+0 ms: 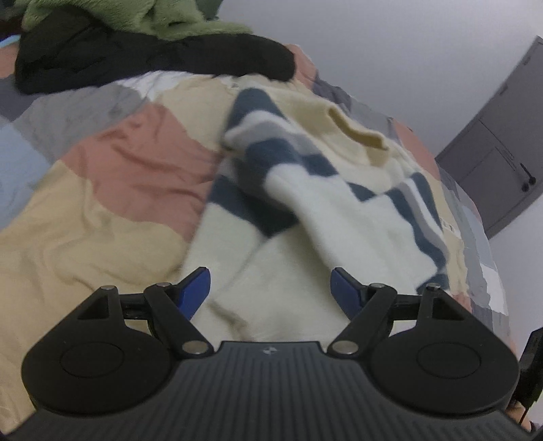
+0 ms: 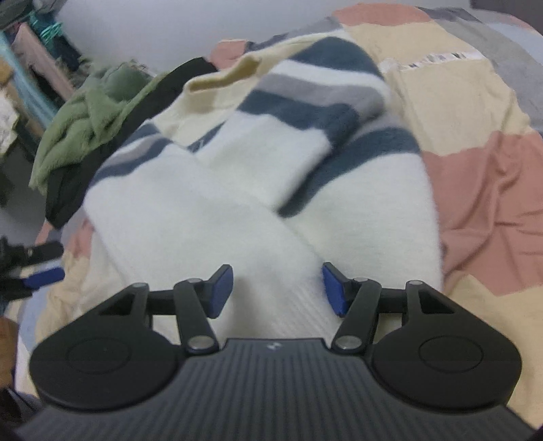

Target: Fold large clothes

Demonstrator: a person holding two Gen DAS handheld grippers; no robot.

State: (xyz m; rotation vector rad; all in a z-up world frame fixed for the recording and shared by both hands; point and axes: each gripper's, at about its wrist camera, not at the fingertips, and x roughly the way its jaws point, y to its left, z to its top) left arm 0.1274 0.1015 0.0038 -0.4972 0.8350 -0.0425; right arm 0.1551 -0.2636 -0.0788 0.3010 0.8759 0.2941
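Observation:
A cream sweater (image 1: 339,217) with navy and grey stripes lies on the bed, its sleeves folded in across the body; it also fills the right wrist view (image 2: 210,210). My left gripper (image 1: 270,288) is open and empty, its blue pads (image 1: 195,288) just above the sweater's lower cream part. My right gripper (image 2: 277,288) is open and empty, hovering over the sweater's ribbed hem. The left gripper's blue fingertip also shows at the left edge of the right wrist view (image 2: 45,276).
The bed has a patchwork cover (image 1: 118,169) in pink, beige and grey. A black garment (image 1: 101,57) and a green fleece (image 1: 118,17) lie at the far end; both show in the right wrist view (image 2: 85,112). A grey cabinet (image 1: 502,146) stands by the wall.

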